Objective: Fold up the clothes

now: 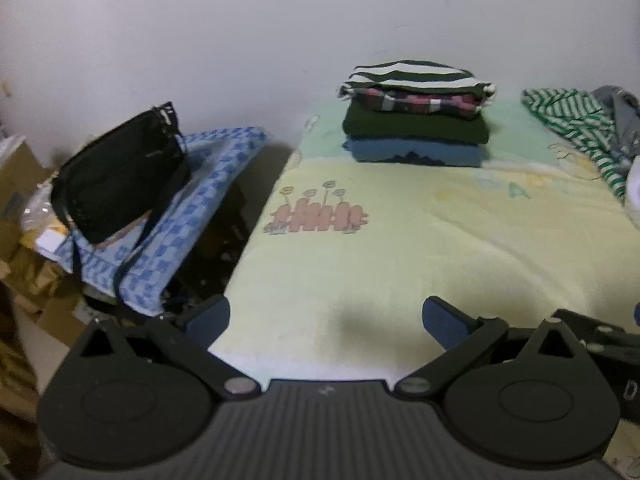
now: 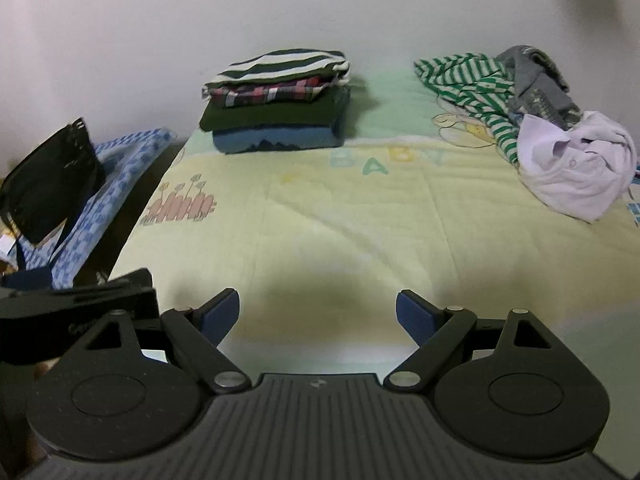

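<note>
Bed (image 2: 360, 240) with yellow blanket against white wall, nothing in either gripper.
Folded stack (image 2: 276, 100) at far edge, left of centre; unfolded pile (image 2: 520, 120) in far right corner, white shirt (image 2: 576, 168) nearest. Black bag (image 1: 120, 172) lies off bed's left edge. Left gripper (image 1: 326, 320) and right gripper (image 2: 318, 316) both spread apart over near edge.

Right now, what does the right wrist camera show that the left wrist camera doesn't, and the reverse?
Only the right wrist view shows the crumpled white shirt in full and the open right gripper. Only the left wrist view shows the cardboard boxes and the open left gripper. Both show the folded stack, the green striped top, the black bag and the yellow blanket.
</note>
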